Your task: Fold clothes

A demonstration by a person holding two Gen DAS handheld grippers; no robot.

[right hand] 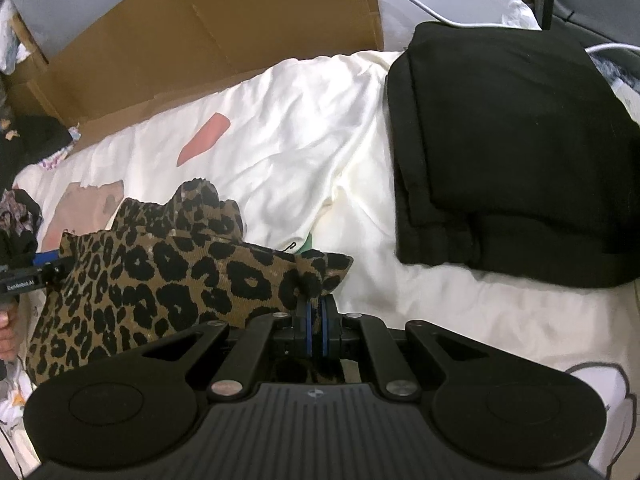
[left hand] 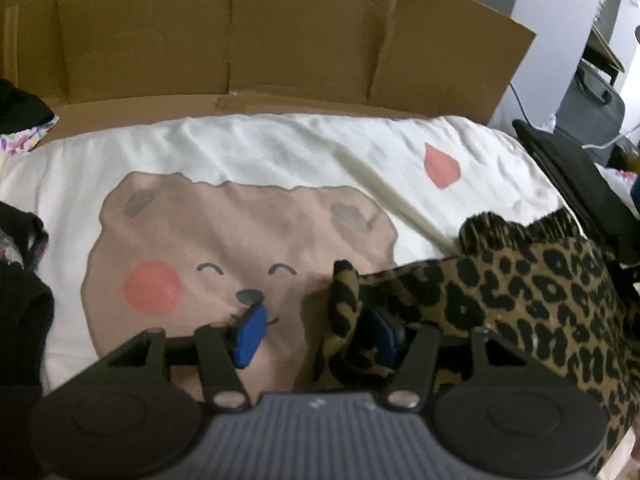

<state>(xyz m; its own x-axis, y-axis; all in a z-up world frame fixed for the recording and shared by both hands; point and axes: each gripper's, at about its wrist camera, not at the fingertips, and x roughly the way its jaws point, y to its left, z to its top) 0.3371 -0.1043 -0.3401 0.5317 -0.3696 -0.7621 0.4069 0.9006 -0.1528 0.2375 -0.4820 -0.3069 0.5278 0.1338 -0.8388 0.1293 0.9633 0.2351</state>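
The leopard-print garment lay bunched on the cream bed sheet, w/ one end draped over the R side of the left gripper and the other end at the right gripper. Left gripper's jaws stood wide apart; its left blue pad hung bare over the bear print on the sheet, while the other pad was mostly buried under the leopard fabric, so it wasn't clamping anything. Right gripper was clenched, blue pads nearly together w/ a corner of the garment pinched btwn them. In the right wrist view a folded black garment sat on the sheet, off to the R & apart from the leopard piece. A cardboard sheet stood along the far edge of the bed. Dark clothes lay at the L edge of the left wrist view.
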